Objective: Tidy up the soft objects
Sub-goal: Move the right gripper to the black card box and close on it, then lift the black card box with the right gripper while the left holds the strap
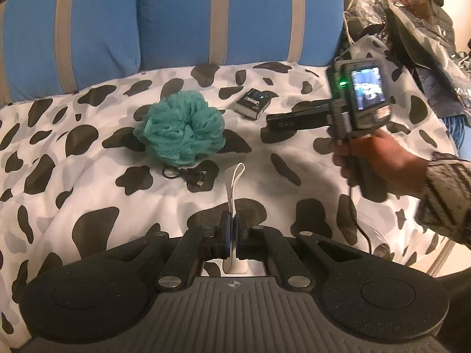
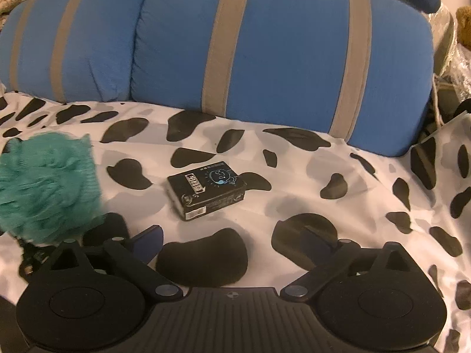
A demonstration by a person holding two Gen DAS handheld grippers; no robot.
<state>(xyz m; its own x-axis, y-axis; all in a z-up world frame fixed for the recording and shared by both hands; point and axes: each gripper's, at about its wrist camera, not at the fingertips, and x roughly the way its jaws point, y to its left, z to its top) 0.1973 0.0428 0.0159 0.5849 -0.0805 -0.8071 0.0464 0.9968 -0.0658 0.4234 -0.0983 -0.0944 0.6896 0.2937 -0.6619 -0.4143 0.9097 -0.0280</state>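
A teal mesh bath pouf [image 1: 179,128] lies on the cow-print blanket [image 1: 73,176]; it also shows at the left of the right wrist view [image 2: 47,188]. My left gripper [image 1: 234,220] is shut on a white fabric strap [image 1: 234,182] that sticks out in front of the fingers, just short of the pouf. My right gripper [image 2: 232,238] is open and empty above the blanket [image 2: 294,194], with a black packet [image 2: 206,189] ahead of it and the pouf by its left finger. The right gripper also shows in the left wrist view [image 1: 272,122], held by a hand.
The black packet [image 1: 254,103] lies behind and right of the pouf. A black cable [image 1: 185,175] lies in front of the pouf. Blue cushions with grey stripes [image 1: 176,17] stand at the back. Clutter of bags and clothes [image 1: 418,14] is piled at the far right.
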